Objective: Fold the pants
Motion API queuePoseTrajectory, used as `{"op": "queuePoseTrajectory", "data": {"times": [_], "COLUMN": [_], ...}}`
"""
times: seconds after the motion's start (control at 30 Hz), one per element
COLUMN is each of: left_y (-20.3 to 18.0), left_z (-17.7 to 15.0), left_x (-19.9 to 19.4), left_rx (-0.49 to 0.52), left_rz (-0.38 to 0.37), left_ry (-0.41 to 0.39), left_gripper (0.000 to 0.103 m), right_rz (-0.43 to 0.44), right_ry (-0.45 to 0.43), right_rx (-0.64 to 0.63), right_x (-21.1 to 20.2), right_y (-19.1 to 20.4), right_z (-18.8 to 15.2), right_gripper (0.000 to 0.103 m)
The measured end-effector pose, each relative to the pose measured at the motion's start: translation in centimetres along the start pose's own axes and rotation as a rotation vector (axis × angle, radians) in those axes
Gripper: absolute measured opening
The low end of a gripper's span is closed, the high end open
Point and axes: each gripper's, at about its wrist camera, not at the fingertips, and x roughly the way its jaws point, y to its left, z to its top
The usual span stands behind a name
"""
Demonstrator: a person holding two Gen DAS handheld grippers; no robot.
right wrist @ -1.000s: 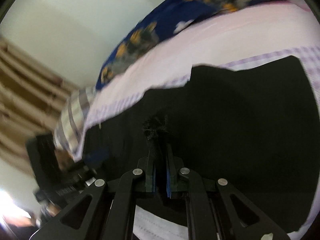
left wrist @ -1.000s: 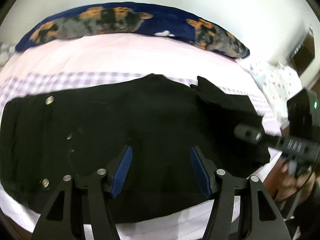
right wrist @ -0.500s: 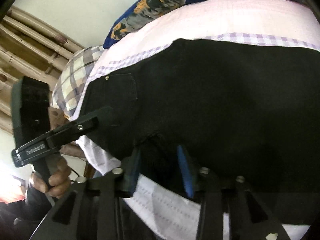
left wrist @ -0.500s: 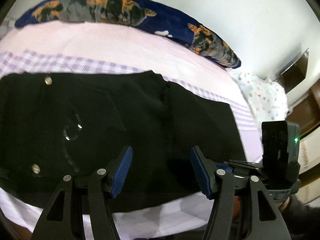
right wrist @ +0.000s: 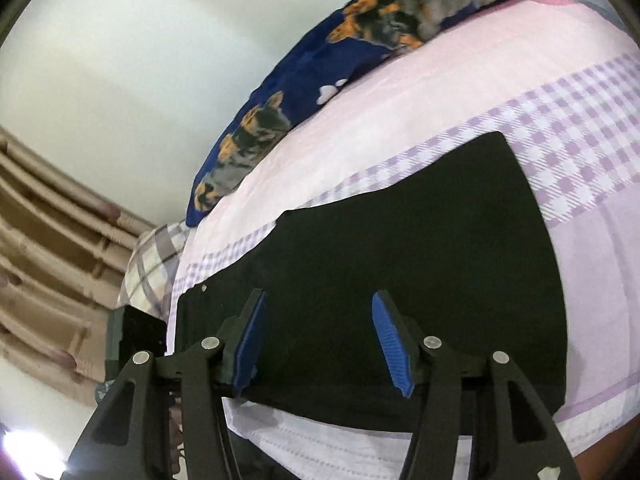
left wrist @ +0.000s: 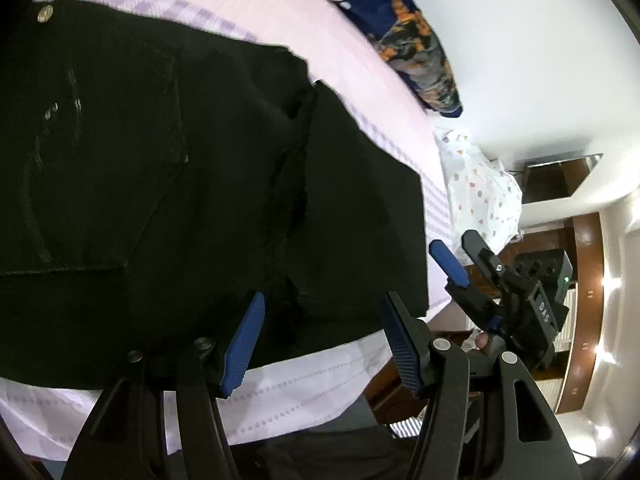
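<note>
Black pants (left wrist: 168, 168) lie folded flat on a pink and lilac checked bed sheet (left wrist: 304, 36), with a back pocket and metal rivets showing at the left. They also show in the right wrist view (right wrist: 400, 248) as a flat black slab. My left gripper (left wrist: 320, 340) is open and empty over the pants' near edge. My right gripper (right wrist: 316, 340) is open and empty over the near edge too; it also shows in the left wrist view (left wrist: 460, 256), just off the pants' right end.
A navy pillow with dog prints (right wrist: 360, 52) lies along the far side of the bed by a white wall. A checked pillow (right wrist: 152, 268) sits at the left end, a spotted white cloth (left wrist: 480, 188) at the right end. The bed's near edge (left wrist: 304, 392) drops away below the grippers.
My right gripper let go of the pants' hem after carrying it over and opened wide, then drew back. The pants now lie flat. My left gripper stayed open and swung right.
</note>
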Motion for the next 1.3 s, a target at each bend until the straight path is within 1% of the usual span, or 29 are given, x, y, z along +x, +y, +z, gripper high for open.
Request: {"op": "queuePoseTrajectory", "data": {"times": [0.1, 0.13, 0.33, 0.47, 0.6, 0.7, 0.83, 0.87, 0.9, 0.93, 0.97, 1.07, 1.23, 1.3], "left_y": [0.5, 0.6, 1.1, 1.2, 0.6, -0.3, -0.6, -0.6, -0.6, -0.6, -0.6, -1.3, -2.7, -2.7], "left_z": [0.1, 0.2, 0.4, 0.6, 0.4, 0.4, 0.8, 0.9, 1.0, 0.9, 0.9, 0.5, -0.3, -0.7], "left_x": [0.8, 1.1, 1.8, 1.8, 2.4, 3.7, 4.7, 4.9, 5.1, 5.4, 5.6, 5.4, 3.3, 2.7], "left_rx": [-0.044, -0.053, -0.1, -0.119, -0.111, -0.1, -0.131, -0.144, -0.155, -0.166, -0.167, -0.129, -0.068, -0.055], "left_rz": [-0.012, -0.002, 0.008, 0.01, 0.02, 0.002, -0.038, -0.047, -0.052, -0.049, -0.045, -0.001, 0.005, 0.02], "left_ry": [0.028, 0.032, 0.033, 0.035, 0.051, 0.081, 0.091, 0.091, 0.092, 0.098, 0.102, 0.077, 0.035, 0.03], "left_gripper": [0.06, 0.06, 0.06, 0.06, 0.058, 0.058, 0.058, 0.053, 0.044, 0.022, 0.011, 0.007, 0.006, 0.006], "right_rz": [-0.002, -0.002, 0.004, 0.01, 0.014, 0.017, 0.015, 0.017, 0.015, 0.011, 0.009, -0.009, -0.044, -0.057], "right_ry": [0.008, 0.01, 0.0, 0.008, -0.004, -0.015, -0.021, -0.024, -0.026, -0.029, -0.032, -0.033, -0.022, -0.015], "right_rx": [0.019, 0.025, 0.024, 0.047, 0.059, 0.063, 0.075, 0.077, 0.076, 0.077, 0.078, 0.087, 0.111, 0.12], "right_x": [0.2, 0.3, -0.1, 0.1, -0.1, -0.4, -0.6, -0.7, -0.8, -0.8, -0.9, -0.9, -0.6, -0.4], "right_y": [-0.7, -0.9, -1.2, -1.5, -1.5, -1.6, -1.8, -1.8, -1.8, -1.8, -1.8, -2.0, -2.7, -2.9], "right_z": [-0.1, -0.1, 0.0, -0.1, 0.0, 0.1, 0.1, 0.2, 0.3, 0.3, 0.3, 0.4, 0.4, 0.3], "right_gripper": [0.052, 0.052, 0.052, 0.052, 0.052, 0.052, 0.052, 0.052, 0.052, 0.052, 0.052, 0.053, 0.053, 0.053]}}
